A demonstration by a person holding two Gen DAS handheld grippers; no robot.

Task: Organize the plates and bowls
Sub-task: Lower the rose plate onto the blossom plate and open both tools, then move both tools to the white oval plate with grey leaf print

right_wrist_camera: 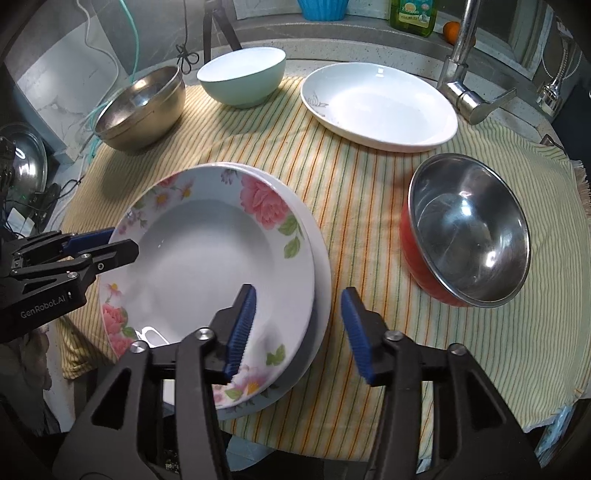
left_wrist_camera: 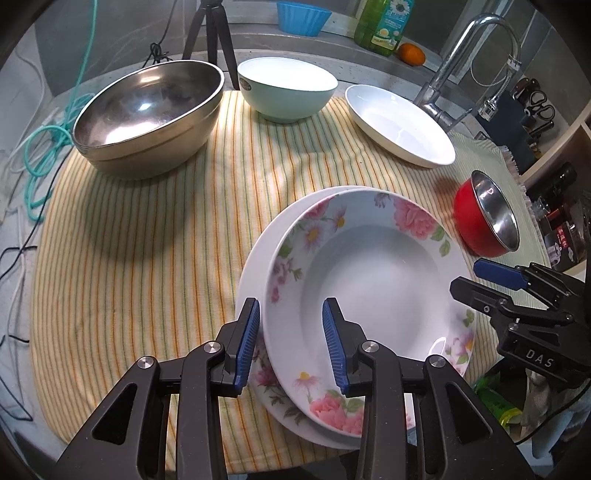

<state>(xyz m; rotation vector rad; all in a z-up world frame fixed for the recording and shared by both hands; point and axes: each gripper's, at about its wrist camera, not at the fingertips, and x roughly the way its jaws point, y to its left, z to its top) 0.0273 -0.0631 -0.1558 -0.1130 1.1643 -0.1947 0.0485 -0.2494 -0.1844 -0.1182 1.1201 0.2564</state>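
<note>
A floral deep plate [left_wrist_camera: 369,273] [right_wrist_camera: 207,266] lies stacked on a second plate [left_wrist_camera: 255,266] [right_wrist_camera: 321,266] on the striped cloth. My left gripper [left_wrist_camera: 291,343] is open, its fingers straddling the floral plate's left rim. My right gripper [right_wrist_camera: 299,332] is open, straddling the stack's right rim. A large steel bowl [left_wrist_camera: 147,114] [right_wrist_camera: 142,107], a mint bowl [left_wrist_camera: 288,88] [right_wrist_camera: 243,75], a white oval dish [left_wrist_camera: 399,125] [right_wrist_camera: 376,107] and a red steel-lined bowl [left_wrist_camera: 487,218] [right_wrist_camera: 465,229] stand around.
A faucet [left_wrist_camera: 454,70] [right_wrist_camera: 461,62] rises at the back right. A soap bottle [left_wrist_camera: 384,26], an orange [left_wrist_camera: 412,53] and a blue cup [left_wrist_camera: 303,16] sit on the ledge. A tripod [left_wrist_camera: 214,37] and cables [left_wrist_camera: 44,147] are at the left.
</note>
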